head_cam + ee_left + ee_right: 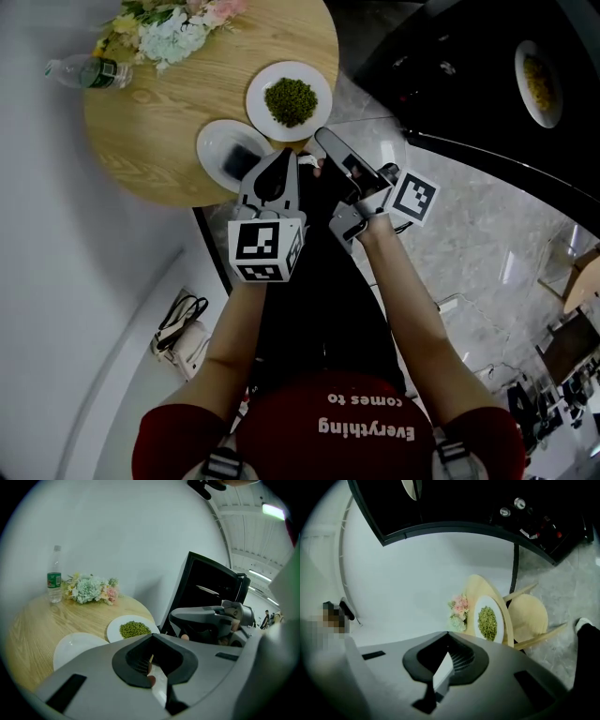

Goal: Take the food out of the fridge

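Pressing together with nothing between them, the jaws of the right gripper [443, 670] are held out in front of the person, beside the left gripper [152, 672]. The left one's jaws are likewise closed and empty. In the head view the left gripper [281, 161] has its tip at the near edge of the round wooden surface [187, 103], just beside an empty white plate [220, 150]. The right gripper [328, 145] lies just to its right, off the edge of the surface and over the pale stone floor [487, 234].

A plate of green food [291, 100] stands on the surface, touching the empty plate on its far side. Farther back on the surface are a bunch of flowers [169, 28] and a water bottle [84, 72], the bottle upright in the left gripper view.

To the right stands the open black fridge [441, 84], well apart from both grippers. A plate of yellow food [539, 80] sits inside it. A bag [183, 328] lies on the floor at the person's left.
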Motion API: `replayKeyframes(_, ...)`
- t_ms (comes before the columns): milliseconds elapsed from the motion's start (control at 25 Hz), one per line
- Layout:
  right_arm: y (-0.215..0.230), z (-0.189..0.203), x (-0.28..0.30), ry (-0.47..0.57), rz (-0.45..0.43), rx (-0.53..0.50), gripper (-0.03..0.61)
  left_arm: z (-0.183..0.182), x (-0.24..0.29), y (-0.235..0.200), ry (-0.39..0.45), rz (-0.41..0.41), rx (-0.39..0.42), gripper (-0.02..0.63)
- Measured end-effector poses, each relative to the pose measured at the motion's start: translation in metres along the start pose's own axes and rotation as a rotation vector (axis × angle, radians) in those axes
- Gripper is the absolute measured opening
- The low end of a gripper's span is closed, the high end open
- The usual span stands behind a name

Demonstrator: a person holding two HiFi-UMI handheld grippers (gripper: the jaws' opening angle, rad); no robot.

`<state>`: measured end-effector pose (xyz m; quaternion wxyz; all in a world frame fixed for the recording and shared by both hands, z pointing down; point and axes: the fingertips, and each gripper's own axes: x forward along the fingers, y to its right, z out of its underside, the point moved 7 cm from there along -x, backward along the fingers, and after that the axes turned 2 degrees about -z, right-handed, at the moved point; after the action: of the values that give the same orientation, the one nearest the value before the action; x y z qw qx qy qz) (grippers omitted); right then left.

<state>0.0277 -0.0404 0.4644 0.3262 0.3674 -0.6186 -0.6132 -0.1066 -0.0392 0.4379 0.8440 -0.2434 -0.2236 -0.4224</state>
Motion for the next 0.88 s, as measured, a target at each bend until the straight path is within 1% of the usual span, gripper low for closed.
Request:
replayKeyframes(160,0.000,-0.001,-0.006,0.013,-0.023,0.005,0.011,0.000,0.005,0.006,-0.002,0.014,-0.011,0.005)
replayKeyframes(400,-0.002,-0.003,-0.016,0.036,-0.034,0.013,0.011,-0.003,0.010,0.010,-0.017,0.033,0.016,0.005)
replayKeyframes(640,-0.005,-0.011,-0.037,0.086,-0.042,0.021,0.011,-0.010,0.017,0.020,-0.040,0.062,0.046,0.005)
replayKeyframes(880,-0.018,-0.028,-0.057,0.152,-0.080,0.024,0.011,-0.020,0.027,0.032,-0.077,0.095,0.078,0.005)
